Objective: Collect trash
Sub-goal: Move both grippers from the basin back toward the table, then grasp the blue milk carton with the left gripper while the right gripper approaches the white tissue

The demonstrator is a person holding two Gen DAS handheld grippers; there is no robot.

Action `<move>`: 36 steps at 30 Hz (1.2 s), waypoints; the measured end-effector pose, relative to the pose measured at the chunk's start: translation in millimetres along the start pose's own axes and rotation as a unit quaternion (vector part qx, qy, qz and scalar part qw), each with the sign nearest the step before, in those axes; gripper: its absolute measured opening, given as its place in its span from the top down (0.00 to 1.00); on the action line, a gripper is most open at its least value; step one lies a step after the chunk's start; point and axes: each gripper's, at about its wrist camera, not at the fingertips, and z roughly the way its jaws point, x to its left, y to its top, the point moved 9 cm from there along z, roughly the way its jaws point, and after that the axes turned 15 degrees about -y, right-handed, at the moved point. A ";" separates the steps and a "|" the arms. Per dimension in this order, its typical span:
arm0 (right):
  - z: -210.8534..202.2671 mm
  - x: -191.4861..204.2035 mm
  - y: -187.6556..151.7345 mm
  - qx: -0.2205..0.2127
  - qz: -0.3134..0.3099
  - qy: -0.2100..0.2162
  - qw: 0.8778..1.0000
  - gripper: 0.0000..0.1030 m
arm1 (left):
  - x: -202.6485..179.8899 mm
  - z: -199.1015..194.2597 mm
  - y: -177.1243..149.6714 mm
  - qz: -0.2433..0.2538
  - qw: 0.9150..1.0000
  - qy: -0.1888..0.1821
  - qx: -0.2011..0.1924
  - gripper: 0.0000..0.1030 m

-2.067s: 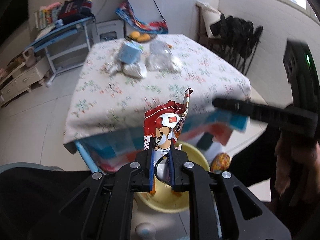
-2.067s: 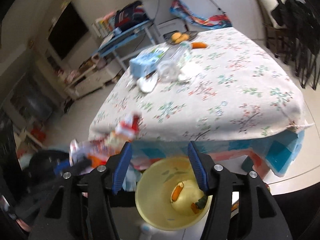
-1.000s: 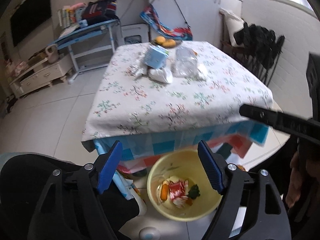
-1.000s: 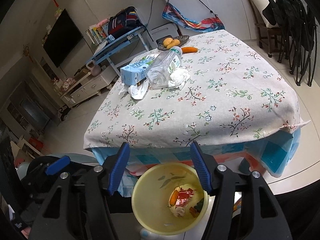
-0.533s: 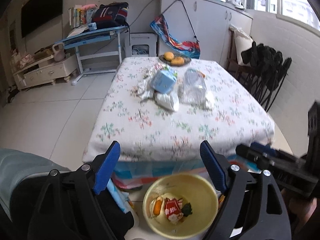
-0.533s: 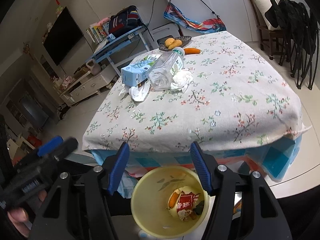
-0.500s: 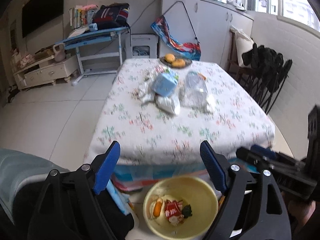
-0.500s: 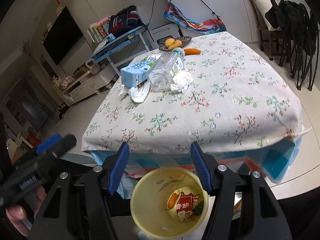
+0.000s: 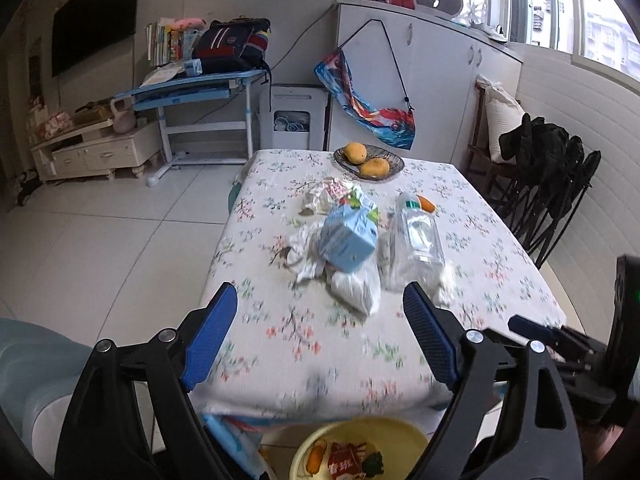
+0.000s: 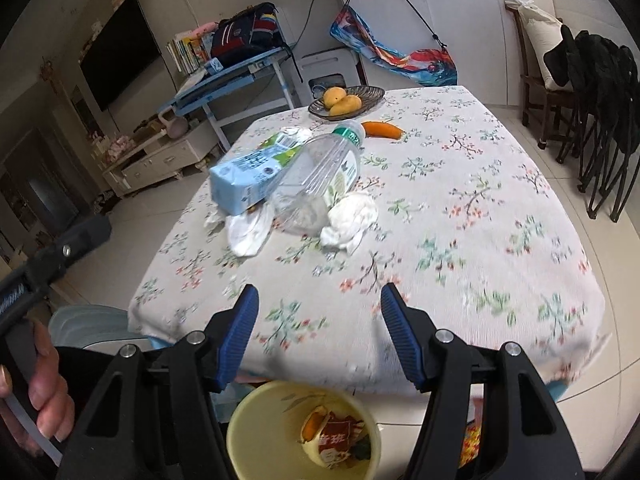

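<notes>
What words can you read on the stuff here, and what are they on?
"音班": about how the two big white characters read on the red snack wrapper in the yellow bin; the fisheye may distort them.
Blue milk carton: printing on its side, too small to read.
Clear plastic bottle: green and white label, too blurred to read.

floral tablecloth, pale blue carton, yellow bin, orange carrot

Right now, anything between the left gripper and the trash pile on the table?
Nothing visible. The left gripper is open and empty, with only bare tablecloth between it and the nearest tissue wad. The carton rests on that pile, beside the bottle.
</notes>
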 end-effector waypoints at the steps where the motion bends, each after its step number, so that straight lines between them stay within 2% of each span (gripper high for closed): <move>1: 3.2 0.5 2.3 0.001 -0.002 -0.001 1.000 0.40 | 0.9 6.0 5.1 -0.001 1.000 0.000 0.000 0.21; 8: 27.7 4.9 16.9 0.010 -0.009 -0.003 1.000 0.40 | -1.7 59.1 43.7 0.010 1.000 -0.015 0.012 0.21; 14: 45.1 4.0 23.2 0.016 -0.008 -0.005 1.000 0.40 | -1.2 113.0 57.5 0.020 0.998 -0.013 0.058 0.21; 17: 52.9 5.8 21.4 0.025 -0.010 -0.004 1.000 0.40 | 0.2 139.4 58.1 0.033 0.996 -0.005 0.089 0.21; 21: 57.3 8.6 19.7 0.032 -0.009 0.004 0.999 0.40 | 8.3 166.1 53.5 0.018 0.991 -0.010 0.131 0.21; 28: 64.4 5.5 22.5 0.039 -0.004 0.006 0.999 0.40 | 1.6 185.4 43.7 0.058 0.985 -0.012 0.163 0.21; 31: 66.3 7.6 24.0 0.037 -0.010 0.004 0.999 0.40 | -1.2 191.7 42.2 0.068 0.983 -0.016 0.170 0.26; 33: 67.7 9.7 24.2 0.035 -0.017 0.000 0.999 0.40 | -3.1 195.0 40.9 0.077 0.981 -0.016 0.177 0.34; 34: 68.8 10.5 24.0 0.035 -0.021 -0.002 0.999 0.40 | -3.5 196.8 39.7 0.080 0.980 -0.016 0.181 0.42; 36: 71.7 11.0 23.2 0.037 -0.023 -0.001 0.999 0.40 | -3.4 197.5 41.1 0.084 0.980 -0.018 0.179 0.46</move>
